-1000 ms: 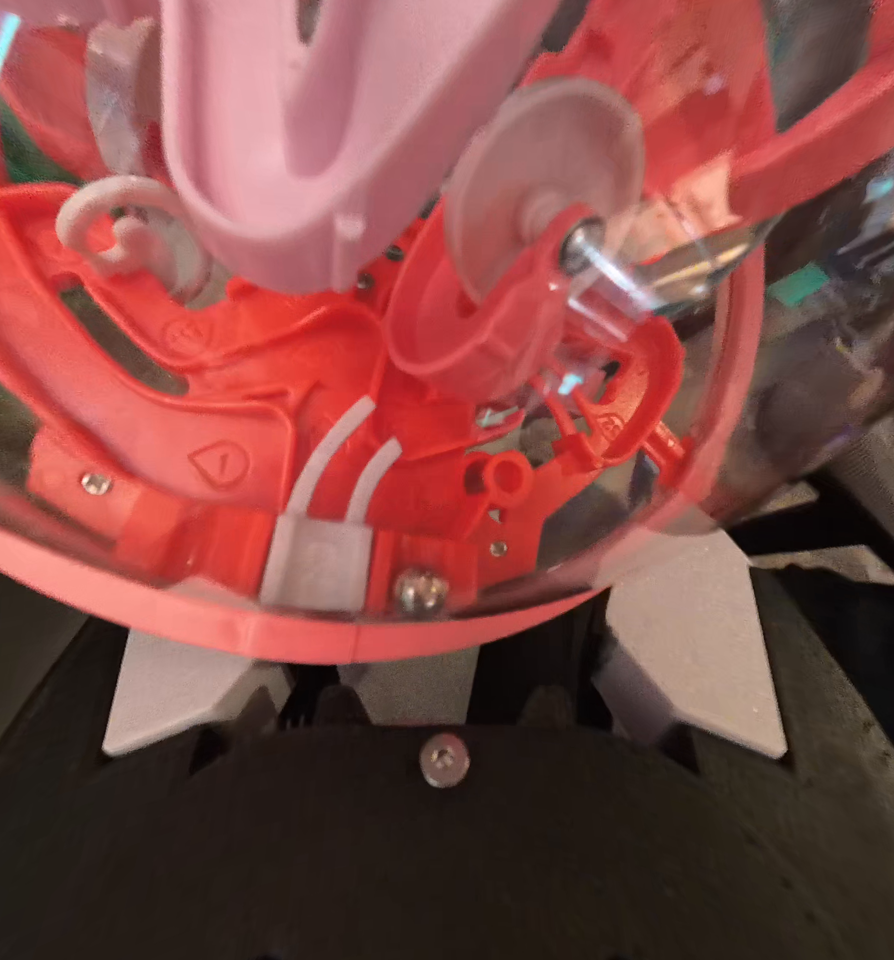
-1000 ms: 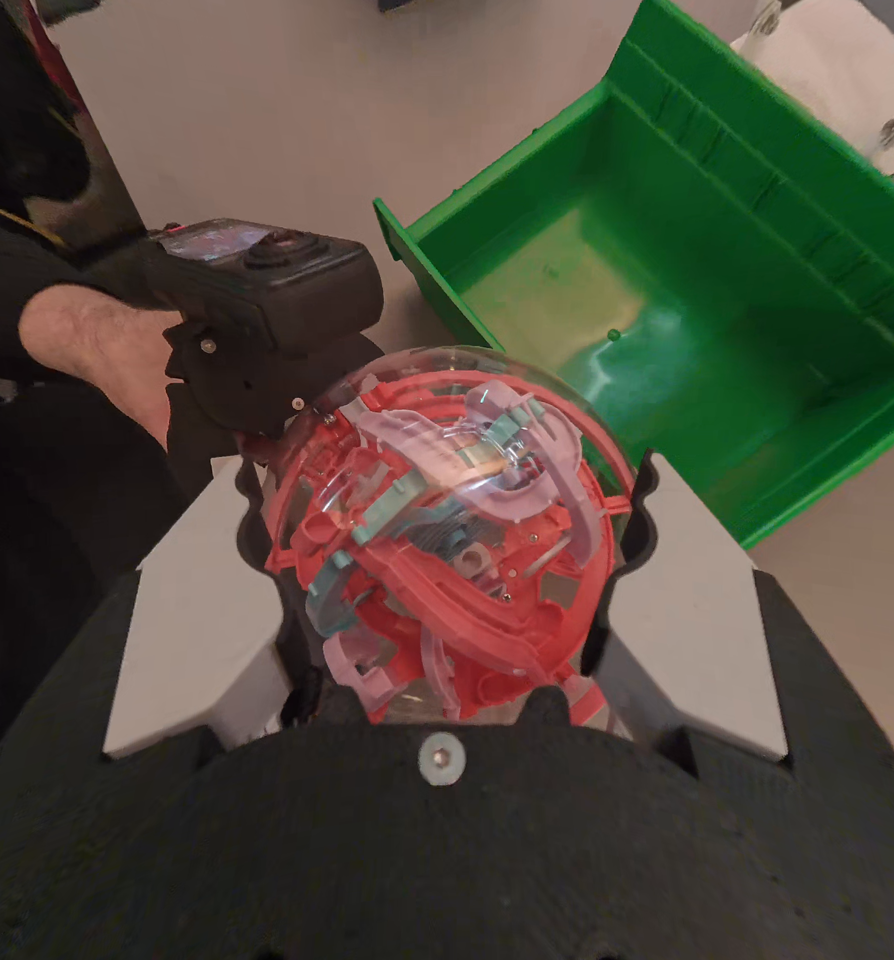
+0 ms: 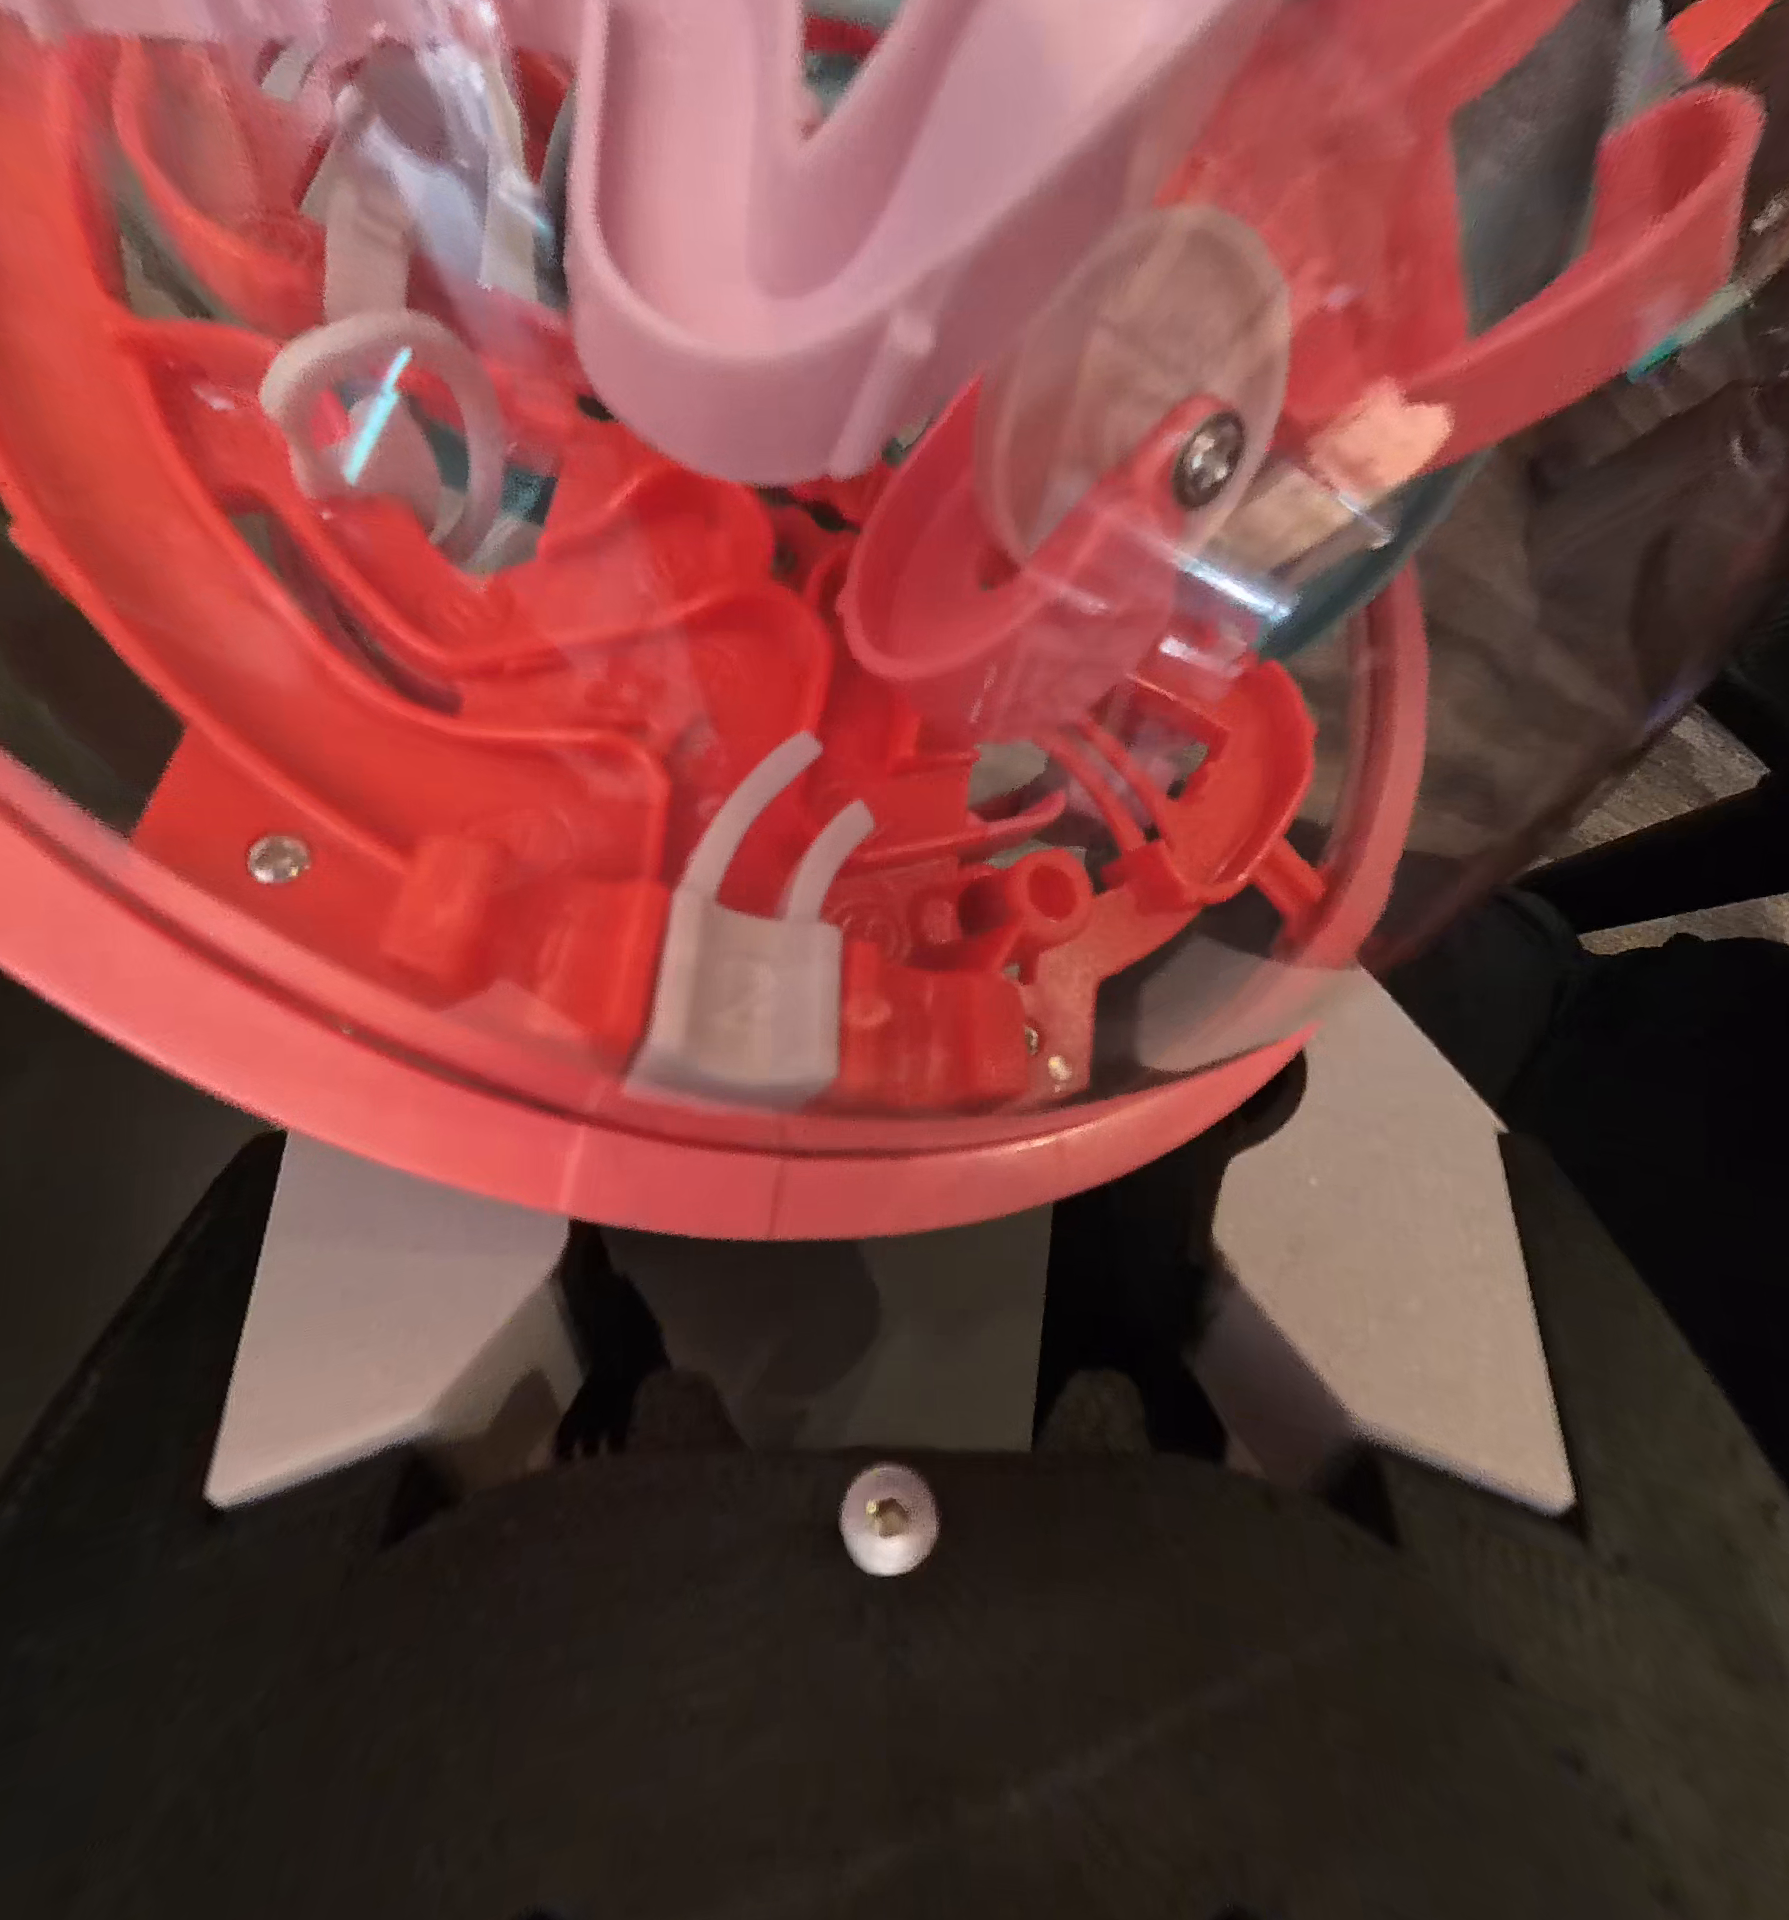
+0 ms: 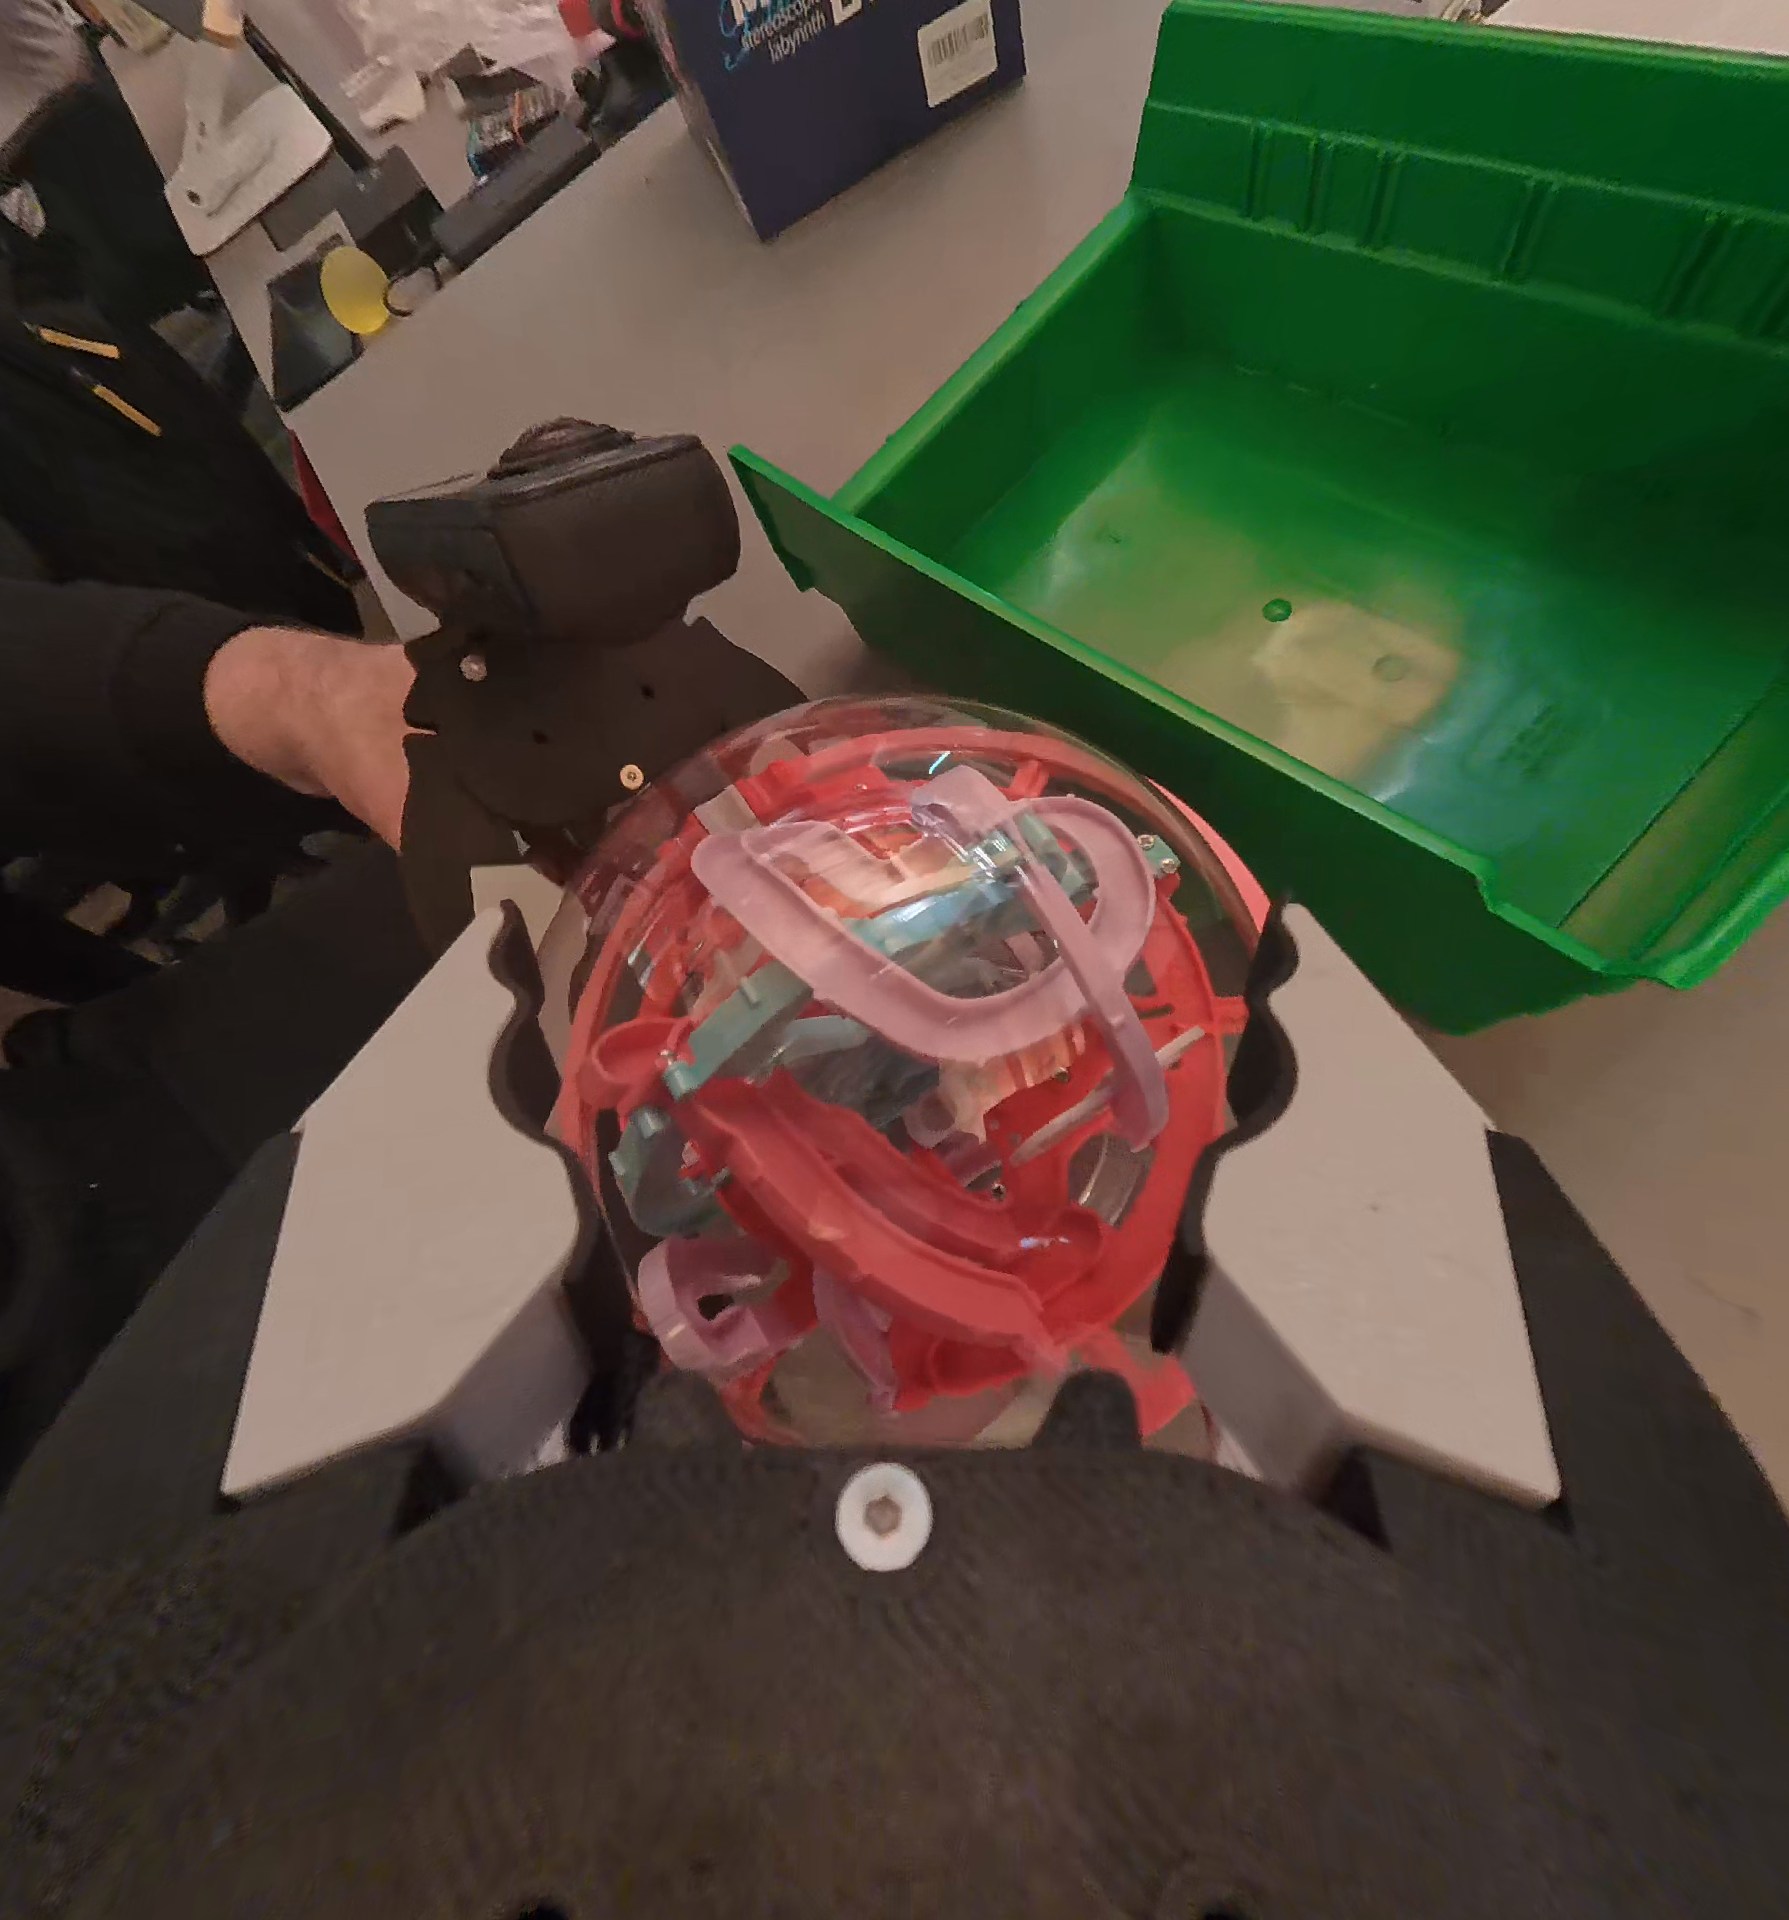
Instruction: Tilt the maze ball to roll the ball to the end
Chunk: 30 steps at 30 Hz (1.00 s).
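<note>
The maze ball is a clear sphere with red, pink and teal tracks inside. My right gripper is shut on it, one grey finger on each side, and holds it above the table. My left gripper meets the ball on its far left side, held by a person's hand. In the left wrist view the ball fills the upper frame and hides the fingertips of my left gripper, which holds it. I cannot pick out the small ball inside.
An empty green bin lies on the grey table just right of and behind the ball. A dark blue box stands at the far edge. A person in black clothes is at the left, with clutter behind.
The ball has turned between the grippers, so the pink track sits differently. The right wrist view has tipped up and shows more of the far table. The left gripper sits higher.
</note>
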### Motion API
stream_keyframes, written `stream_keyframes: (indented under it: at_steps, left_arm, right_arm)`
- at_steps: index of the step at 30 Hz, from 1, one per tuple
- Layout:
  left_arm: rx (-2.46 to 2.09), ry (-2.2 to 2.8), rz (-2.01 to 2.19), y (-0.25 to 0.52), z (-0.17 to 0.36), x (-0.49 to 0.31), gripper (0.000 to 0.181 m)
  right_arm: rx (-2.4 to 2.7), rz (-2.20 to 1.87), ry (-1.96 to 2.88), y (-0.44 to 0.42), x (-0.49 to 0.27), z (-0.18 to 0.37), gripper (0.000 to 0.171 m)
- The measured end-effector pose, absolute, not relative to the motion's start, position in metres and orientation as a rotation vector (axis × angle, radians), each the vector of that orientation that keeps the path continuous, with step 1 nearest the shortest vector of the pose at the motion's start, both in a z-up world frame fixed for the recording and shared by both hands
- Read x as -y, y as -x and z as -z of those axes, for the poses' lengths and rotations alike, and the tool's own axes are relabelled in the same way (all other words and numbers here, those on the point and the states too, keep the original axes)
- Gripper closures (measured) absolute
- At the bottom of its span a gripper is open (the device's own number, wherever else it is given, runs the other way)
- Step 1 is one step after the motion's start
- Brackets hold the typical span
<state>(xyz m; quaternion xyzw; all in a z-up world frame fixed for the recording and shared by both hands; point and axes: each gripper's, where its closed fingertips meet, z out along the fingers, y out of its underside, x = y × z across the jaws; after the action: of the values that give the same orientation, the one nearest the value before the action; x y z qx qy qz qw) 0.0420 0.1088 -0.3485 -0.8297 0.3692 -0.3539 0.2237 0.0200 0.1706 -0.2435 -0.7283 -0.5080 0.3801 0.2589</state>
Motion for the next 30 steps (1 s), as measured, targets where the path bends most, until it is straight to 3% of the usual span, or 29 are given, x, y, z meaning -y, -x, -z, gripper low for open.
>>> stream_keyframes:
  at_steps: [1,14,19,30]
  left_arm:
    - [-1.024,2.278,0.983,-0.042,0.347,-0.109,0.047]
    - [-0.728,2.205,1.362,-0.045,0.317,-0.095,0.045]
    - [-0.721,2.220,1.266,-0.047,0.325,-0.100,0.057]
    - [-0.922,2.161,0.994,-0.053,0.330,-0.096,0.057]
  right_arm:
    - [1.379,-1.036,1.976,-0.023,-0.170,0.244,0.040]
    - [1.362,-1.134,2.007,-0.039,-0.164,0.253,0.031]
    - [1.377,-1.057,1.933,-0.040,-0.156,0.250,0.031]
    - [1.350,-0.918,1.698,-0.045,-0.137,0.228,0.037]
